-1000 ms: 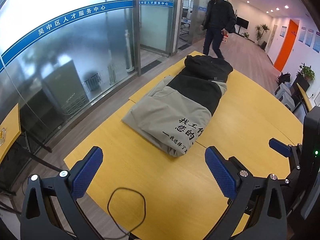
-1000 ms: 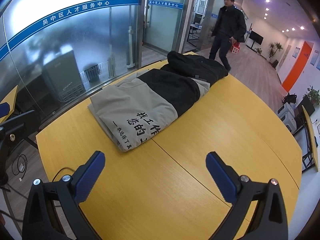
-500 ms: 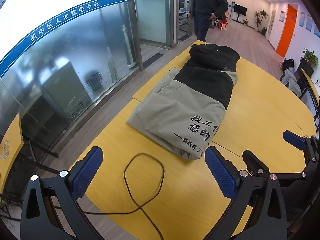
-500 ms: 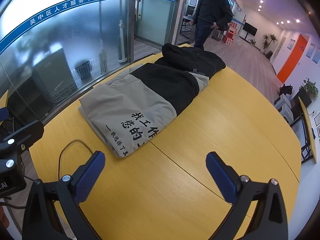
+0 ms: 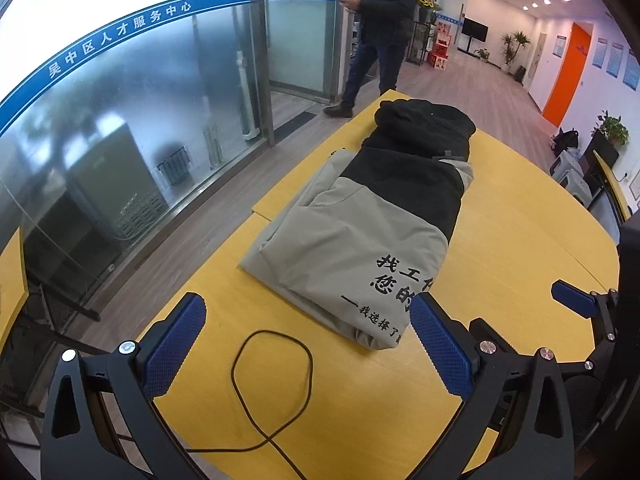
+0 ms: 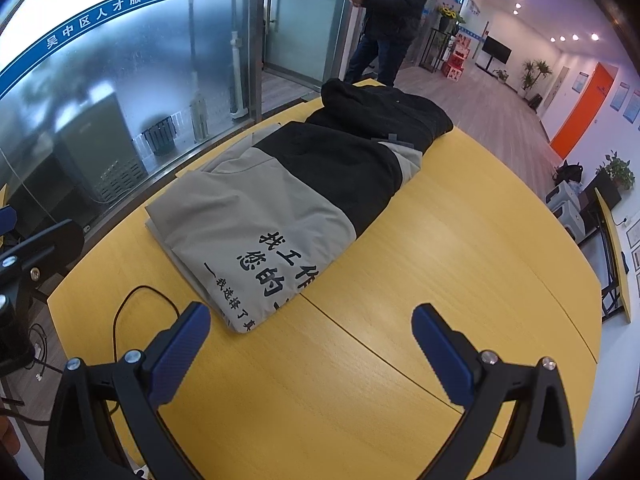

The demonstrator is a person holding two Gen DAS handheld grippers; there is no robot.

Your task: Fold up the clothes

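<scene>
A grey and black jacket [image 5: 360,232] with black Chinese lettering lies folded lengthwise on the yellow table [image 5: 520,232], hood end far away. It also shows in the right wrist view [image 6: 288,200]. My left gripper [image 5: 308,344] is open and empty, above the table just short of the jacket's near hem. My right gripper [image 6: 312,348] is open and empty, near the hem's right corner. The right gripper also shows at the right edge of the left wrist view [image 5: 580,304].
A thin black cable [image 5: 272,384] loops on the table by the left gripper, also seen in the right wrist view [image 6: 140,308]. A person in dark clothes [image 5: 380,28] stands beyond the far table end. A glass wall [image 5: 140,120] runs along the left.
Both grippers have shifted slightly nearer the jacket's hem. The cable loop has come onto the table in front of the left gripper. The person has walked closer to the glass door.
</scene>
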